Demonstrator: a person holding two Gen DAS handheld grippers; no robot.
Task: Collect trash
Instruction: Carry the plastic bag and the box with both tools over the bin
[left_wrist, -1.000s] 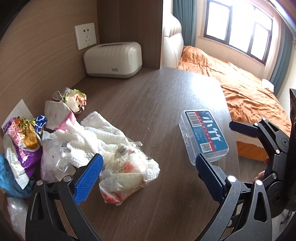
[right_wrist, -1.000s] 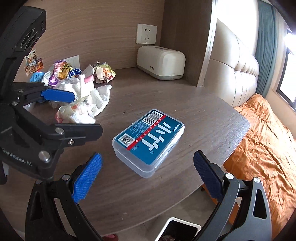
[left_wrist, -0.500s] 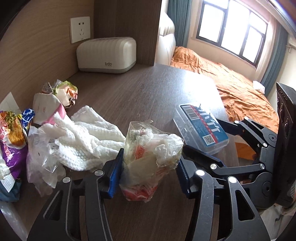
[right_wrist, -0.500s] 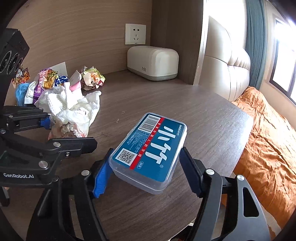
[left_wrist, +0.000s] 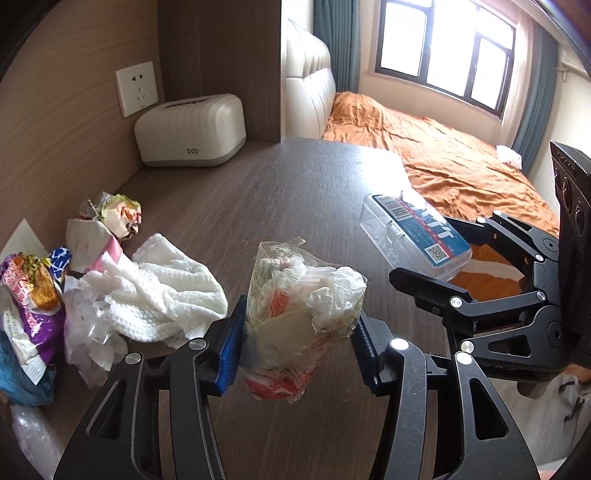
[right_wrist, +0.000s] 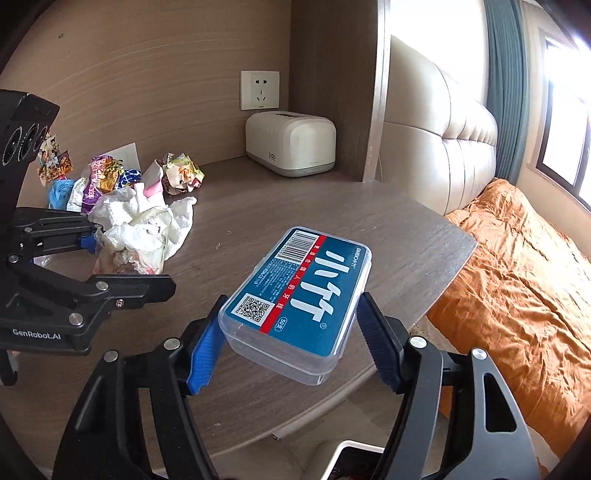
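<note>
- Gripping a crumpled clear plastic bag stuffed with tissue and red-printed wrapper (left_wrist: 295, 325), the left gripper (left_wrist: 297, 350) has its blue pads pressed against both sides of the bundle, which stands upright between them, clear of the dark wood-grain tabletop (left_wrist: 266, 199)
- Clamped on a clear rectangular plastic box with a blue and red label (right_wrist: 299, 299), the right gripper (right_wrist: 291, 339) holds it by its long sides – the box sits tilted, label up, above the table's near edge
- From the left wrist view the same box (left_wrist: 413, 232) shows to the right, with the right gripper's black frame just under it
- Left on the table by the wall – a white waffle-textured cloth (left_wrist: 162, 291), a purple snack packet (left_wrist: 29, 291), a balled-up green and orange wrapper (left_wrist: 118, 214) and a blue crumpled wrapper (left_wrist: 14, 373), all close together
- A cream ribbed tissue box (left_wrist: 192, 129) stands in the corner below a white wall socket (left_wrist: 136, 88)
- An orange-covered bed (left_wrist: 443, 162) lies beyond the table
</note>
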